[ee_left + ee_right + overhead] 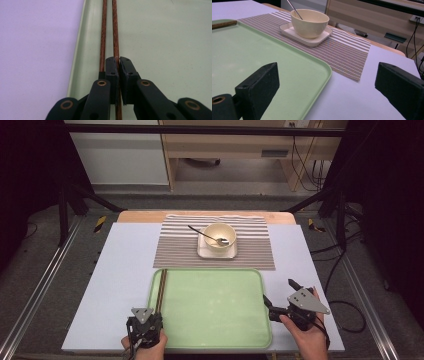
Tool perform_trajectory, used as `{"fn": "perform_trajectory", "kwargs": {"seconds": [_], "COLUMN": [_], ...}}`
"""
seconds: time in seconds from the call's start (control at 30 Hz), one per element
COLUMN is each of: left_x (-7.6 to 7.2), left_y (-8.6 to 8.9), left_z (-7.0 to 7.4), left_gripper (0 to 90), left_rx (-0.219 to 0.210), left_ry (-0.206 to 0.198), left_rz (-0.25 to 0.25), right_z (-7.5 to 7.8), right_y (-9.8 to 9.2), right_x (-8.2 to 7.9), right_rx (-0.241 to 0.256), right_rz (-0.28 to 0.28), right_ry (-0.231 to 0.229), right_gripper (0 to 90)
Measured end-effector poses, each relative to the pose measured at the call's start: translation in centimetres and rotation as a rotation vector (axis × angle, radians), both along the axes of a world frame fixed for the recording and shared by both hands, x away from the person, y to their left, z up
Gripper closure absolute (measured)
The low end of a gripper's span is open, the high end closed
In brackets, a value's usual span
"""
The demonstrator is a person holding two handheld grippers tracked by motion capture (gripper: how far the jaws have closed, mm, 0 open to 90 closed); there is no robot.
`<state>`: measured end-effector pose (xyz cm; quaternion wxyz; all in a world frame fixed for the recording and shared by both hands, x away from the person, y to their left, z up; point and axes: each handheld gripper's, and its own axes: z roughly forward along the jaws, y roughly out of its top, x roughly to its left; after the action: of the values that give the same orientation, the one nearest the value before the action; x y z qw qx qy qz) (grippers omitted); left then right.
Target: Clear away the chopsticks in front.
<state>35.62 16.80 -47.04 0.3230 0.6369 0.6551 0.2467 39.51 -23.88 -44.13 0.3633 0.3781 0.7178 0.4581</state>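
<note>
Chopsticks of reddish-brown wood (pixel 109 30) lie side by side along the left edge of the pale green plastic tray (pixel 215 315). My left gripper (pixel 119 62) has its fingers clenched on one stick at the tray's near left corner. My right gripper (pixel 278 296) hangs beside the tray's right rim, fingers spread wide, grasping nothing.

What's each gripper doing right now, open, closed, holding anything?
Left gripper: closed on one chopstick of the pair lying in the green tray.
Right gripper: open, holding nothing, by the tray's right edge.
</note>
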Motion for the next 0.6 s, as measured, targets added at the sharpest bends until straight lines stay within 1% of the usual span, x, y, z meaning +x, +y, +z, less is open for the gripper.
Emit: {"fn": "perform_trajectory", "kwargs": {"seconds": [0.6], "left_x": [0.37], "left_y": [-0.10], "left_z": [0.02], "left_gripper": [85.3], "left_rx": [0.006], "left_ry": [0.017], "left_rz": [-0.004], "right_z": [-0.02], "right_y": [0.03], "right_x": [0.01], "right_rx": [0.002], "right_rz": [0.000], "right_ry": [0.001], "right_gripper": [5.6]}}
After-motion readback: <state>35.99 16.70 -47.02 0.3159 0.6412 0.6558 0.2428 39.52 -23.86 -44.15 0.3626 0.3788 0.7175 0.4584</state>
